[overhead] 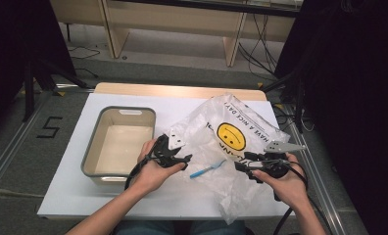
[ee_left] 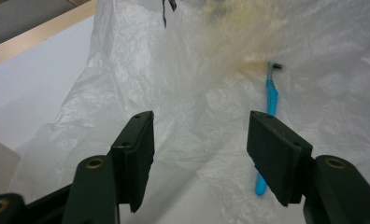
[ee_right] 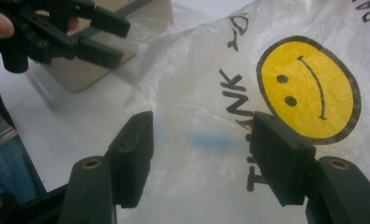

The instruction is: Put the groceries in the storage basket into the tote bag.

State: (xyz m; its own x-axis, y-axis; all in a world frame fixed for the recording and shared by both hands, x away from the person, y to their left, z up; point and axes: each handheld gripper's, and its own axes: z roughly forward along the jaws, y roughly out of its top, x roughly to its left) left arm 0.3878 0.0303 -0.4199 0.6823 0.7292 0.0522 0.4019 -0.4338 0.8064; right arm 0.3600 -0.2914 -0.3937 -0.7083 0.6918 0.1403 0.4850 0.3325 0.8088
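A crumpled white plastic bag [overhead: 231, 132] with a yellow smiley face [ee_right: 309, 88] lies on the white table. A small blue brush [overhead: 206, 171] rests at the bag's near left edge, between my two grippers. My left gripper [overhead: 184, 161] is open just left of the bag. In the left gripper view its jaws [ee_left: 199, 140] frame bare plastic, with the brush [ee_left: 271, 98] beyond the right jaw. My right gripper [overhead: 242, 161] stands open over the bag's right side. In the right gripper view [ee_right: 202, 140] a blue blur [ee_right: 211, 140] shows through the plastic.
A beige tub with a grey rim [overhead: 91, 147] stands empty at the left of the table, beside my left hand. The table's front edge lies near both forearms. Cables trail from each gripper. Wooden furniture legs stand on the floor beyond the table.
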